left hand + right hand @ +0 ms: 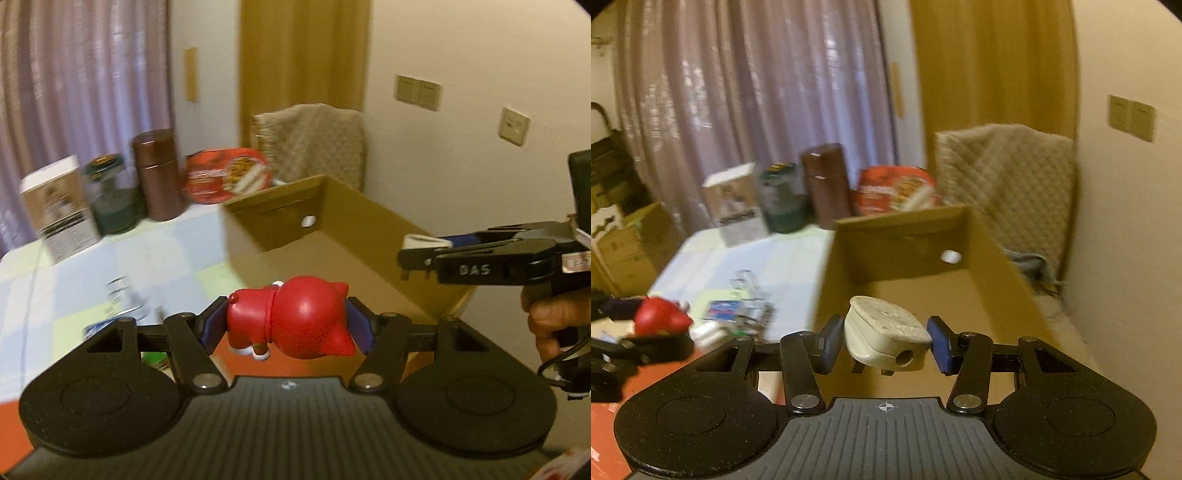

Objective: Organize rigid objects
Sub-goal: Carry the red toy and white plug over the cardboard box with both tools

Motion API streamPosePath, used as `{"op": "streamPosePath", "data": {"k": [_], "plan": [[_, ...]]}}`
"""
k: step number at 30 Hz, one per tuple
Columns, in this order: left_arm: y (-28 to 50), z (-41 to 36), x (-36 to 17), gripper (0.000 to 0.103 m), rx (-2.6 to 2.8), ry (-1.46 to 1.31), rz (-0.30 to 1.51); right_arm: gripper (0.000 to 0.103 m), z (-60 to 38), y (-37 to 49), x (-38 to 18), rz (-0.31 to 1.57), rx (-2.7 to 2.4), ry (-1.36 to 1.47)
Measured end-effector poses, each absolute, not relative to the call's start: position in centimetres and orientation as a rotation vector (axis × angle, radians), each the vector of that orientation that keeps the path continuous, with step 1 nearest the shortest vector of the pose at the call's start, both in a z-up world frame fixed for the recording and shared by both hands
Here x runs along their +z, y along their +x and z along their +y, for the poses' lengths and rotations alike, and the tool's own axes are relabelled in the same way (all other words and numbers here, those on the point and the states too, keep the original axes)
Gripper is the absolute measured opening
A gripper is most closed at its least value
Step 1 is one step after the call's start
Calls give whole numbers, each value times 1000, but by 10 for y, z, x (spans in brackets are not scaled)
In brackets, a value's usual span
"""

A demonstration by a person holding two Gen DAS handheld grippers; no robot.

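My left gripper [286, 325] is shut on a red cat-like toy figure [295, 319], held sideways above the table, just left of an open cardboard box [332, 236]. My right gripper [884, 341] is shut on a white three-pin plug [886, 338] and holds it over the near end of the cardboard box [908, 291]. In the left wrist view the right gripper [424, 254] comes in from the right over the box. In the right wrist view the red toy [661, 319] shows at the far left.
At the table's back stand a white carton [59, 210], a green glass jar [110, 195], a brown canister [159, 173] and a red tin [229, 175]. A small glass [122, 299] and a blue packet [722, 310] lie on the checked cloth. A quilted chair back [314, 140] stands behind the box.
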State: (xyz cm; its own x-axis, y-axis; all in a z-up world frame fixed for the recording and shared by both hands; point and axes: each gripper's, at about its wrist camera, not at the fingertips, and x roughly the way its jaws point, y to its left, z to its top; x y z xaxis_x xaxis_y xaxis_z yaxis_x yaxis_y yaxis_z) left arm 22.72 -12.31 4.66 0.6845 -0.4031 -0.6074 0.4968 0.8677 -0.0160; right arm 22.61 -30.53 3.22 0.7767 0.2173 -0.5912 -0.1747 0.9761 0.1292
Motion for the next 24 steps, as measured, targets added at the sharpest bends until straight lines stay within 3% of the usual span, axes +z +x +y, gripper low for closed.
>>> {"op": "streamPosePath", "data": {"k": [10,24], "plan": [[252,-193,18,63,-595,243,694,47,-369,235,9,681,166,122],[254,-211,-3,64,-626,287,728,47,-376,238,-8,699,163,127]]}}
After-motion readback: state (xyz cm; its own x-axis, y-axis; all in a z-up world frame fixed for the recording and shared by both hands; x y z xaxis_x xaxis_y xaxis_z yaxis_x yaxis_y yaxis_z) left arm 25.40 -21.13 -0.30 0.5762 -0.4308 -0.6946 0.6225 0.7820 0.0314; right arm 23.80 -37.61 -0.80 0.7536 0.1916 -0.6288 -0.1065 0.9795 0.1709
